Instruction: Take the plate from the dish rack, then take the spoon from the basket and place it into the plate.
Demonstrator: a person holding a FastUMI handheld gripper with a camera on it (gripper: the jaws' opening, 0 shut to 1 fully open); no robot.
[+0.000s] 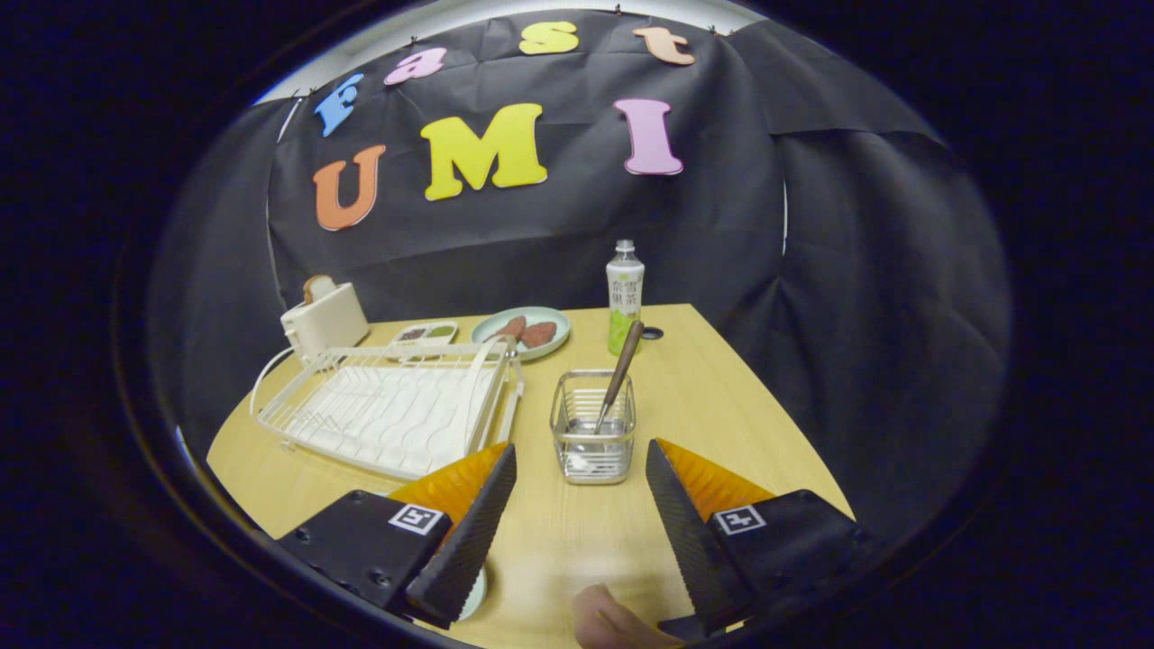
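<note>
My gripper [580, 449] is open above the wooden table [721, 406], with nothing between its fingers. Just ahead of the fingertips stands a small clear wire basket [592, 425]. A spoon [620, 374] with a brown handle leans in it, handle up and tilted to the right. Left of the basket lies the white dish rack [379, 410], and I see no plate in it. A pale plate rim [476, 590] peeks out from under my left finger, close to me; the rest of it is hidden.
At the back of the table are a toaster [325, 320], a small sauce tray [425, 333], a green plate with food [532, 332] and a bottle [624, 306]. A person's fingertip [613, 622] shows between my fingers. The table ends close on the right.
</note>
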